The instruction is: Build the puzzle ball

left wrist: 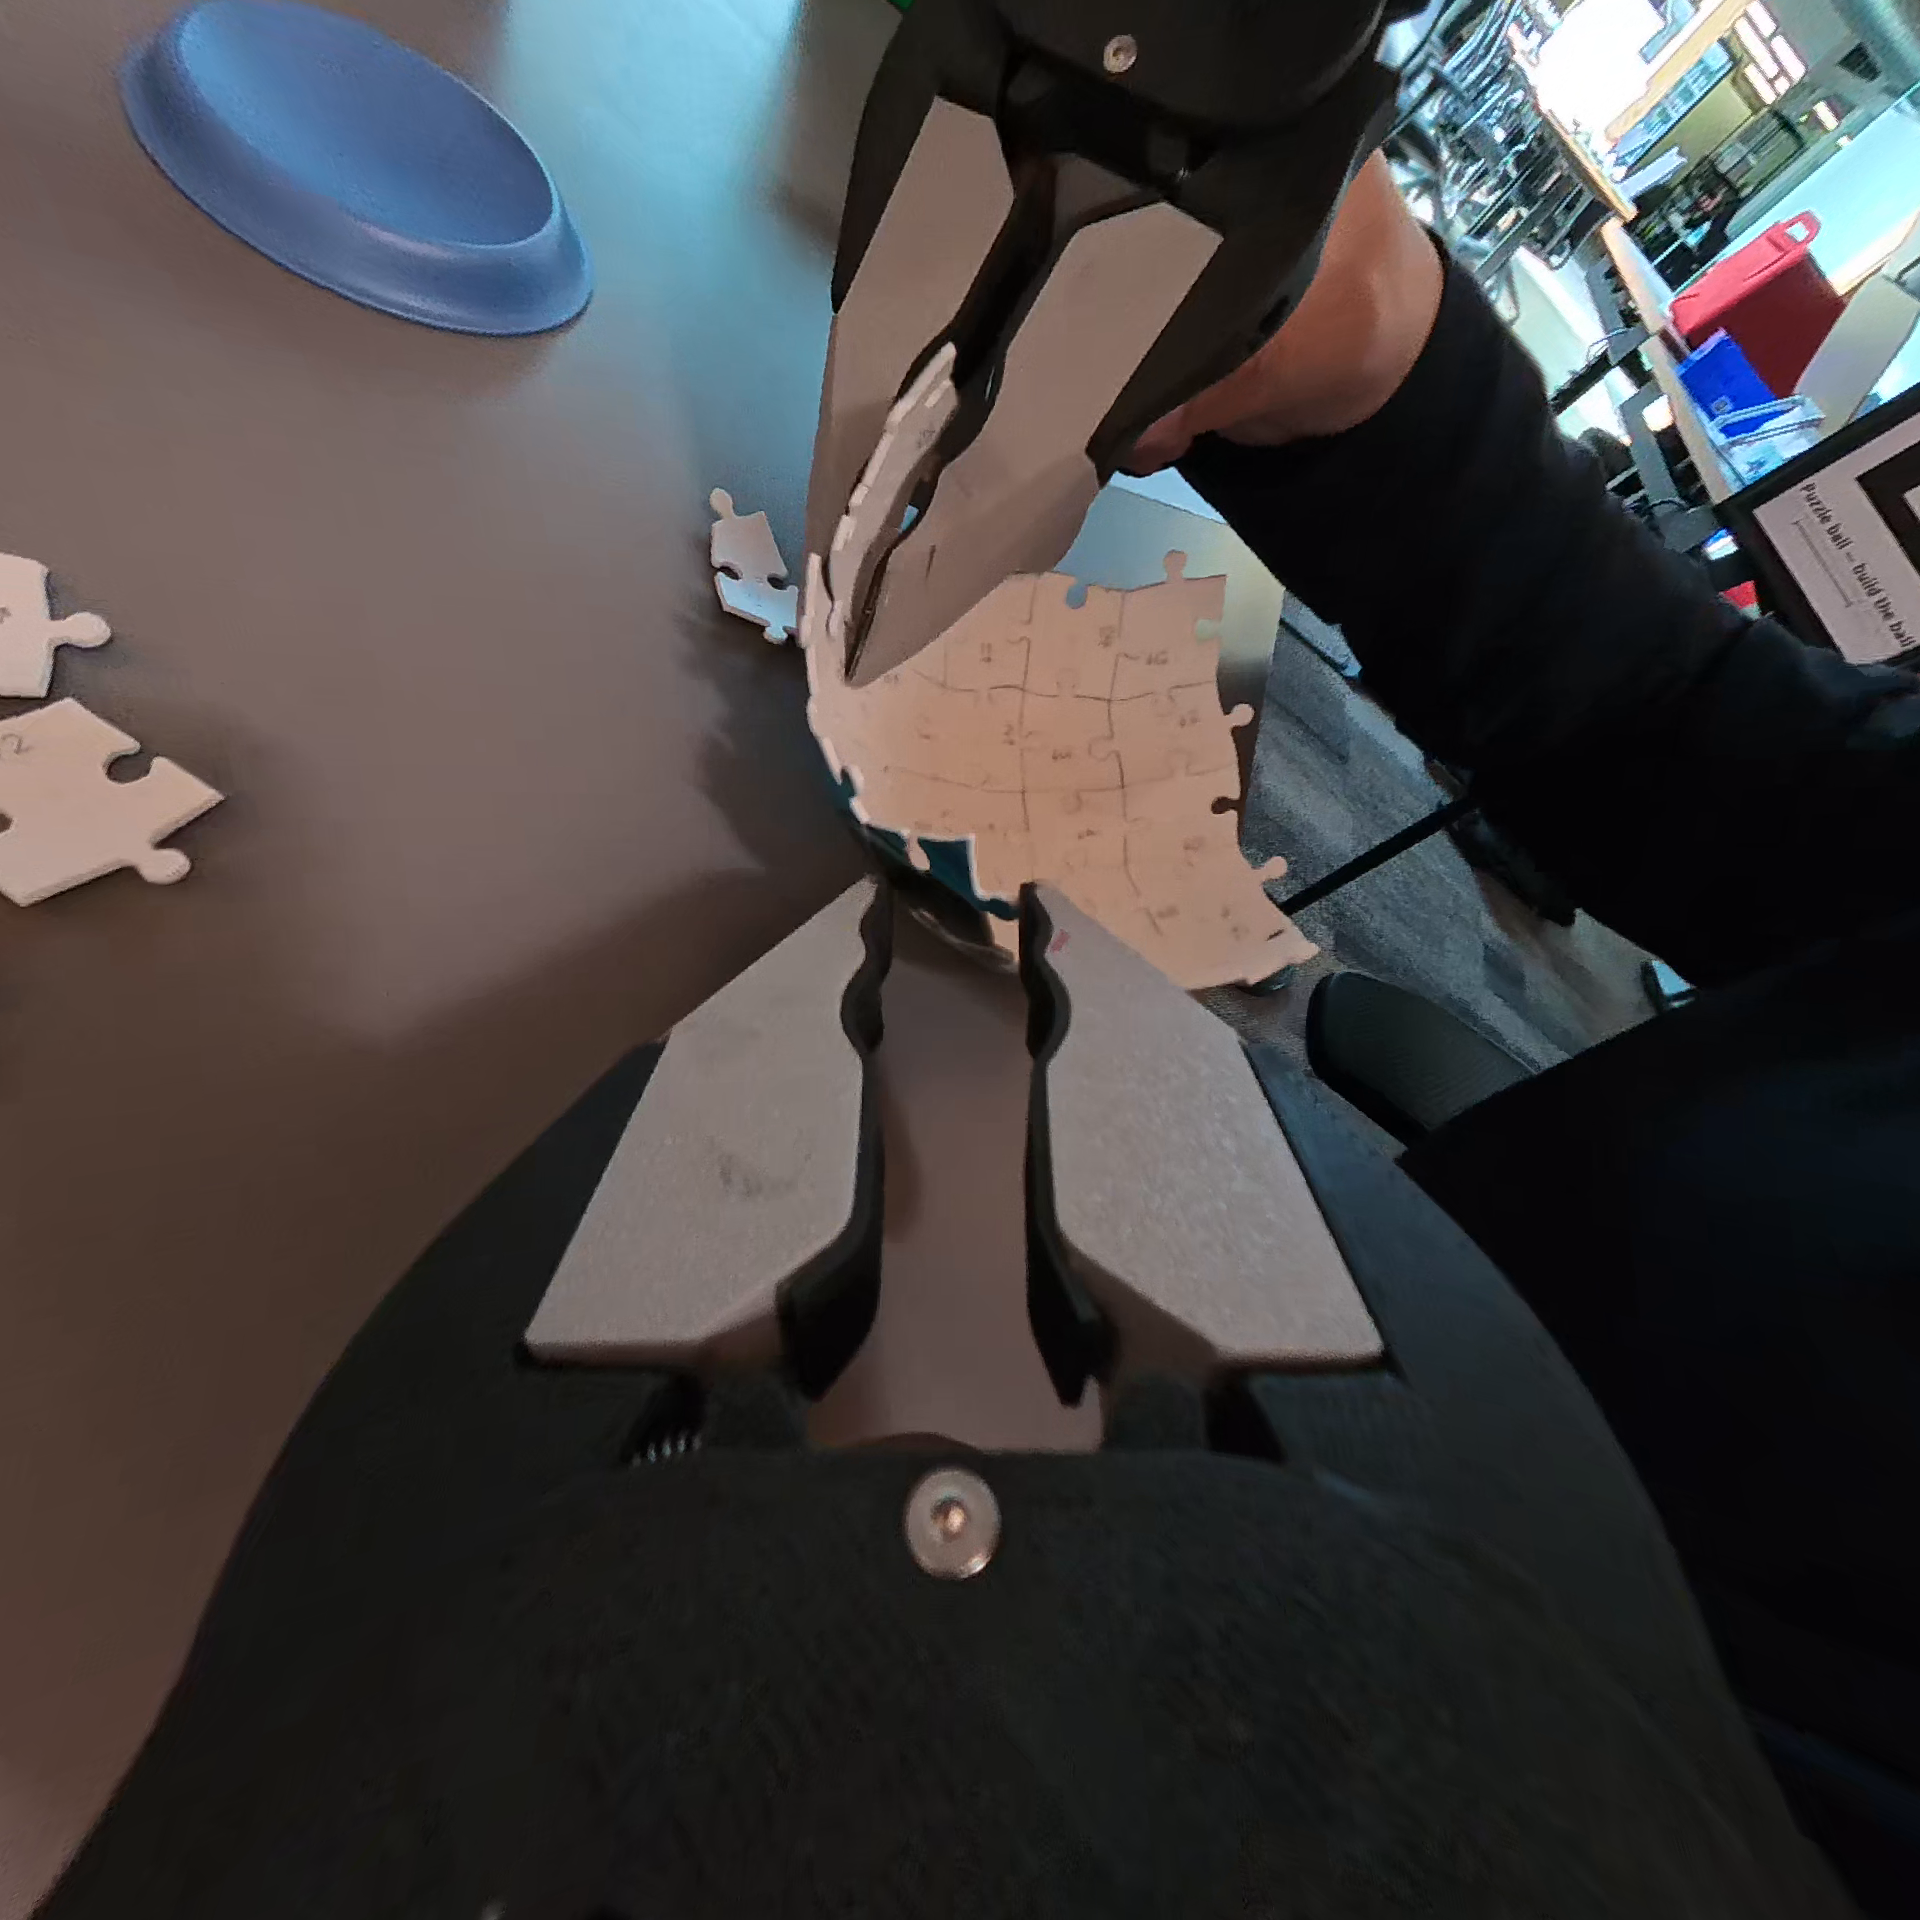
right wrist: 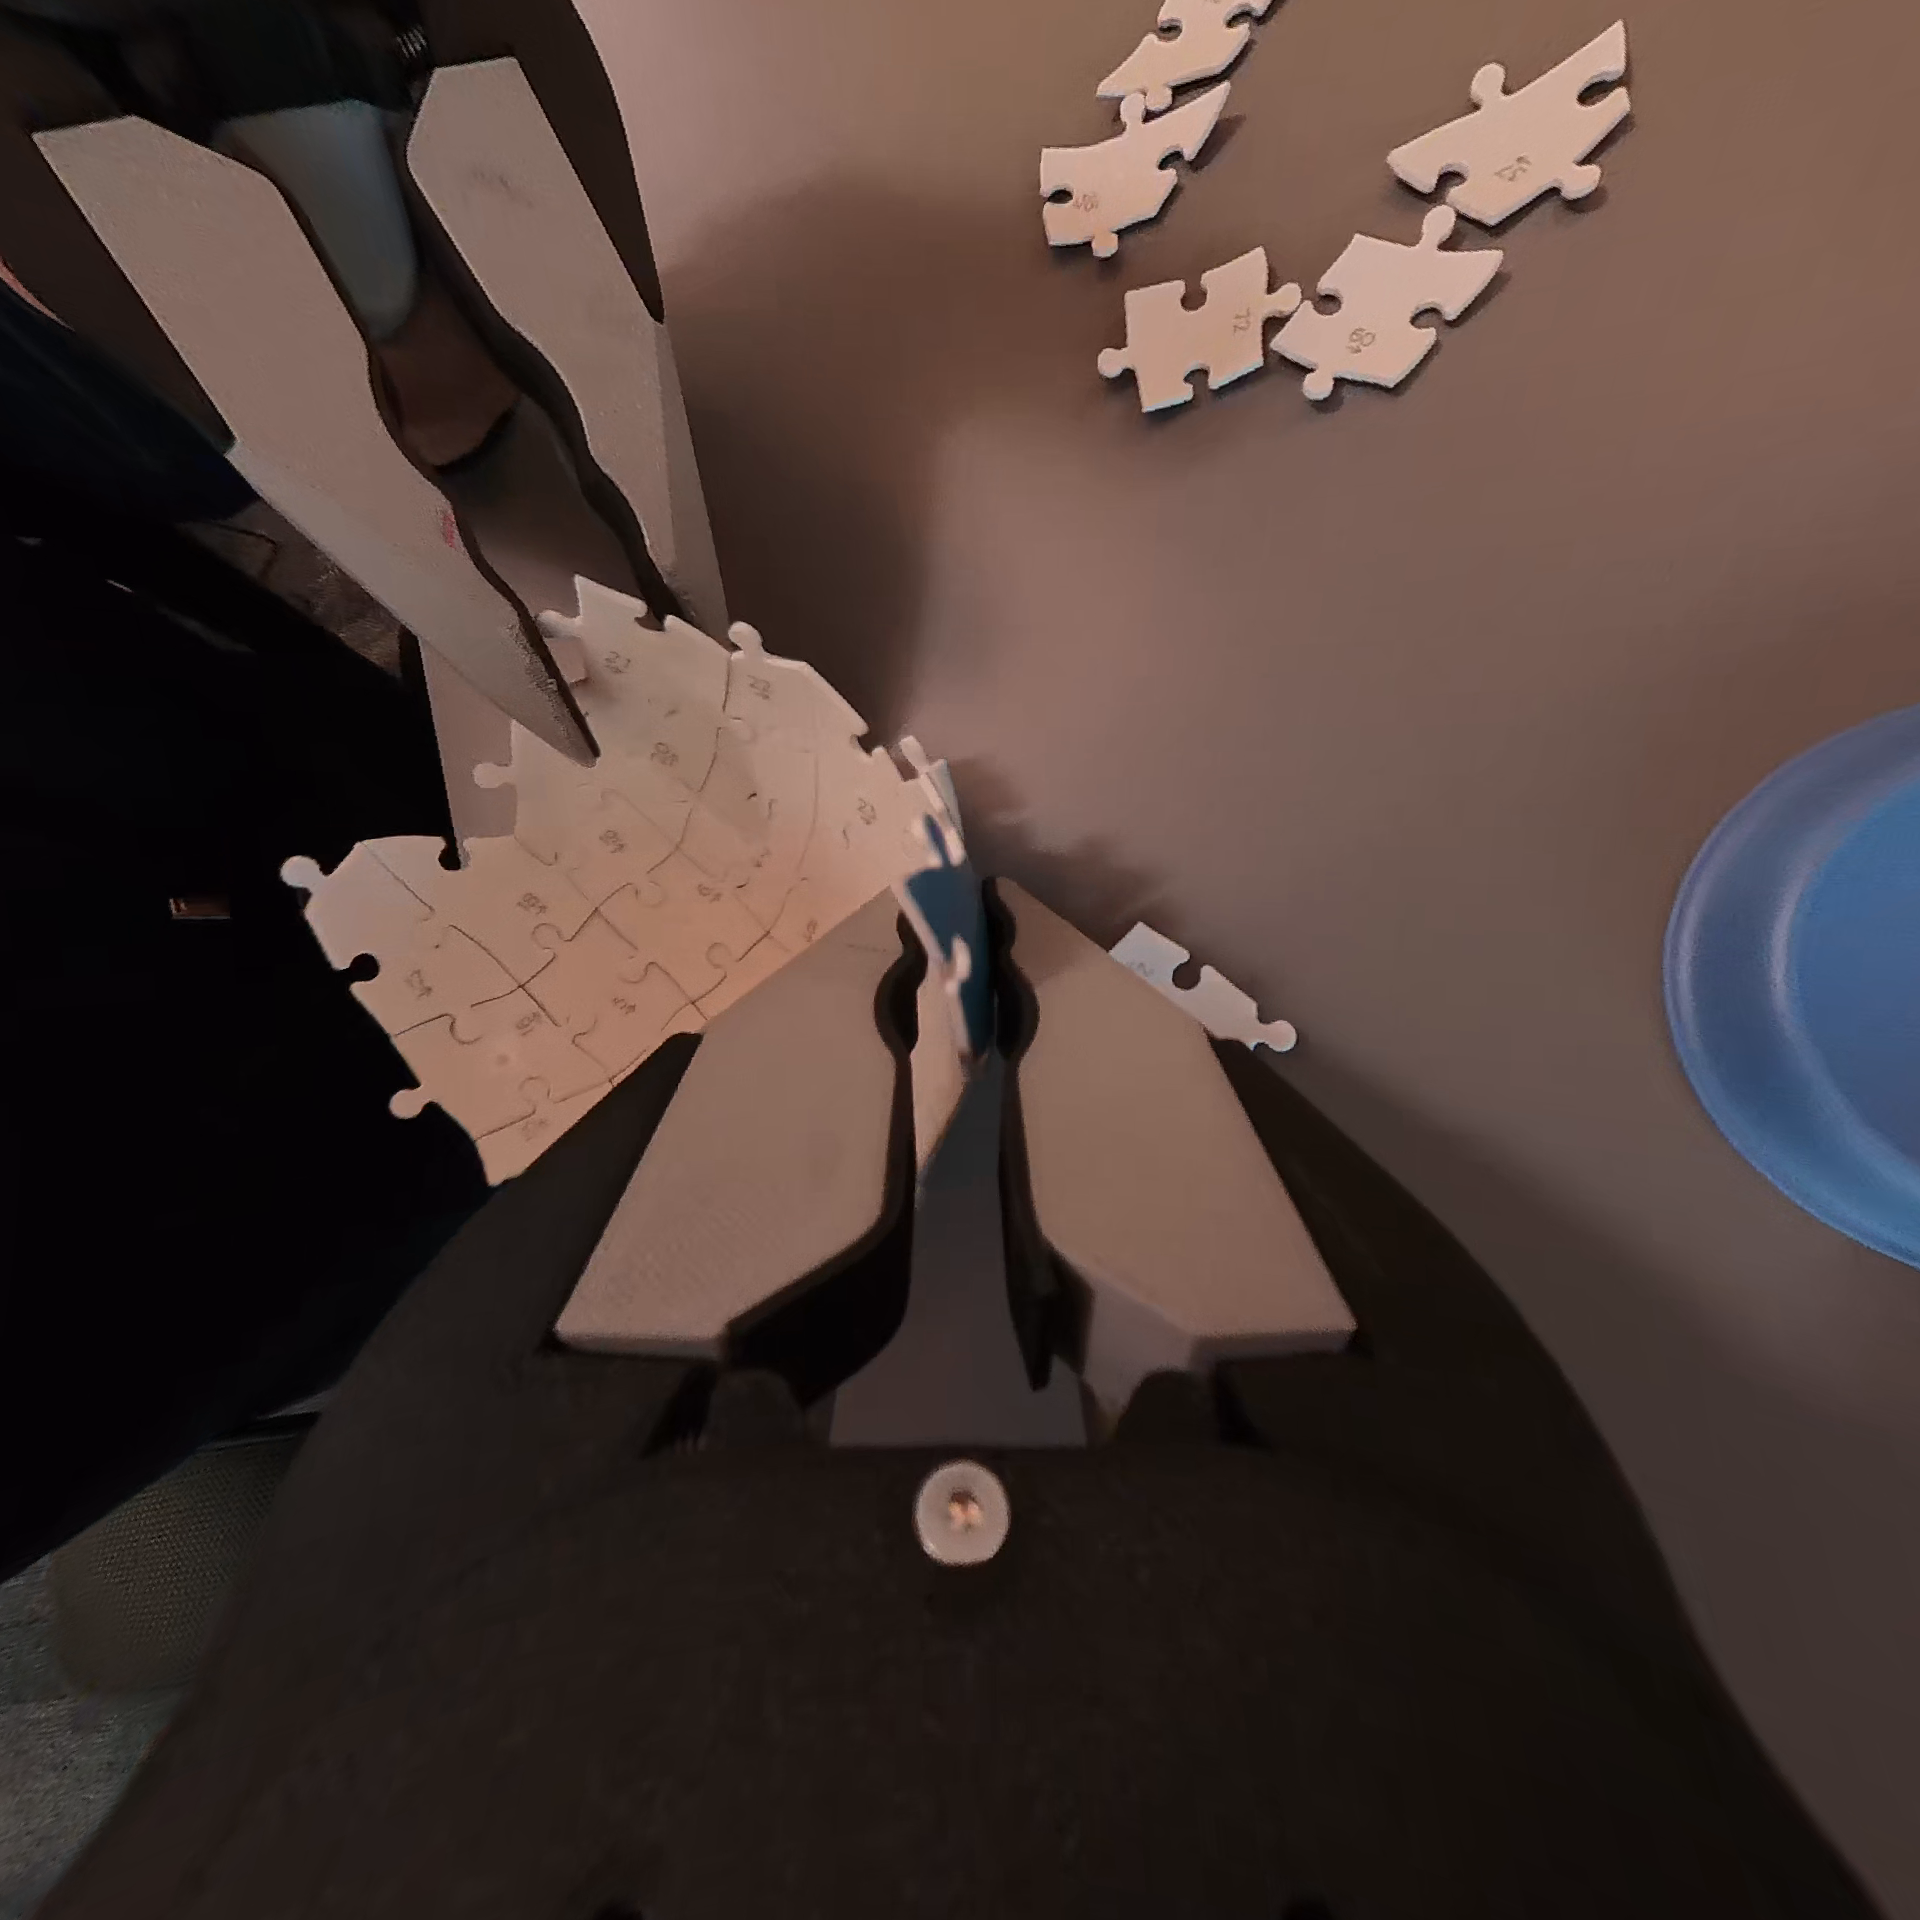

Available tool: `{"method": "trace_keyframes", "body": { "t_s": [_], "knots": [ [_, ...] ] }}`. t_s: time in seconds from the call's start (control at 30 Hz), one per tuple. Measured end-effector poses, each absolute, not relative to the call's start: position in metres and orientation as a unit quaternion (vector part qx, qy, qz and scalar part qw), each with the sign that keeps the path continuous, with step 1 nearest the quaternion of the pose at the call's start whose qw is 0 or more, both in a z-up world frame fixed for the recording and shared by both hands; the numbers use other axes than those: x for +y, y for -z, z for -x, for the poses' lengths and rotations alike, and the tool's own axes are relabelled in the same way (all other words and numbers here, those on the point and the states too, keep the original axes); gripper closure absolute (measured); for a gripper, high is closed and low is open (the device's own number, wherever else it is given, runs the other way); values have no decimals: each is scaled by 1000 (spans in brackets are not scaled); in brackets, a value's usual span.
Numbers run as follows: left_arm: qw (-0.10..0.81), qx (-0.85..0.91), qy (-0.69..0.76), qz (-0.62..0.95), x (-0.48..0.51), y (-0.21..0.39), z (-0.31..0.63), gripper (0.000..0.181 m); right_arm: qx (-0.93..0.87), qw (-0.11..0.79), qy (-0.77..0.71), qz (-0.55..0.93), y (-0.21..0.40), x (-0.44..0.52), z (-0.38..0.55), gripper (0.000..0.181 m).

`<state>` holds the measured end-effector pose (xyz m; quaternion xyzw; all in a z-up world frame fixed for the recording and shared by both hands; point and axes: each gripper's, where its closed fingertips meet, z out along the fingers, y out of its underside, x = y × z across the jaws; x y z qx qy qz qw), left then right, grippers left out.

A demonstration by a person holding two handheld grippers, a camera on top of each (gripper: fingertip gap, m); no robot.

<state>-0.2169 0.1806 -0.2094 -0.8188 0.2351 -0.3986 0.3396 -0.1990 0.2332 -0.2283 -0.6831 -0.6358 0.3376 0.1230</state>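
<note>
A curved, partly built puzzle ball section (left wrist: 1060,748), white on its inner face, hangs over the table edge. My left gripper (left wrist: 956,904) is shut on its lower edge, one finger inside the curve and one behind; it also shows in the right wrist view (right wrist: 623,675). My right gripper (right wrist: 956,899) is shut on a single puzzle piece (right wrist: 948,935), blue on one face and white on the other. In the left wrist view the right gripper (left wrist: 847,649) holds that piece (left wrist: 899,457) edge-on against the section's left rim (right wrist: 623,914).
A blue plate (left wrist: 353,177) lies upside down on the grey table (left wrist: 468,623), also in the right wrist view (right wrist: 1818,987). Loose white pieces lie around (left wrist: 83,800) (left wrist: 753,561) (right wrist: 1288,322) (right wrist: 1195,987). A person's black sleeve (left wrist: 1558,644) and a sign (left wrist: 1849,561) are right. My right gripper is the nearer one to the blue plate (left wrist: 353,177): about 15 centimetres, against 20 centimetres.
</note>
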Motion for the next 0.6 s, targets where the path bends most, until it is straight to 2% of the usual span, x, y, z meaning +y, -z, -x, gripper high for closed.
{"method": "trace_keyframes", "body": {
  "t_s": [0.2,0.6],
  "knots": [
    [347,253,352,832,187,215,220,171,-639,105,-344,680,228,229,193,169],
    [351,283,329,830,186,211,214,172,-691,84,-292,657,219,228,176,166]
  ]
}}
